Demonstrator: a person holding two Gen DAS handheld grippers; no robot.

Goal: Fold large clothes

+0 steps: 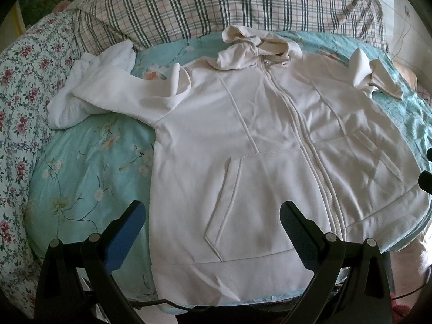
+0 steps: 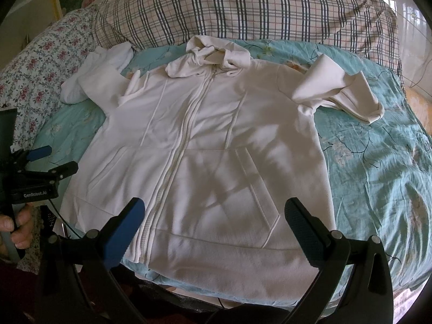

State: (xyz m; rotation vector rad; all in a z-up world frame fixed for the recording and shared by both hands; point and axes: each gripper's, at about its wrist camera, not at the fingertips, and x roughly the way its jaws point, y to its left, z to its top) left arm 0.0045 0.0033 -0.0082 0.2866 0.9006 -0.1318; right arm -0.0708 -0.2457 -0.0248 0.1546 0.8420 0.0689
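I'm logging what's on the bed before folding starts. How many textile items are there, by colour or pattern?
White: 2, the zip hoodie and a small bunched white cloth
Teal floral: 1, the bedspread
Pink floral: 1, the quilt
Plaid: 1, the pillow
Total: 5

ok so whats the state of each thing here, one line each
hoodie: spread front up on the bed, unfolded
zipper: closed
hood: crumpled at the collar
sleeves: both bunched near the shoulders
left gripper: open, holding nothing
right gripper: open, holding nothing
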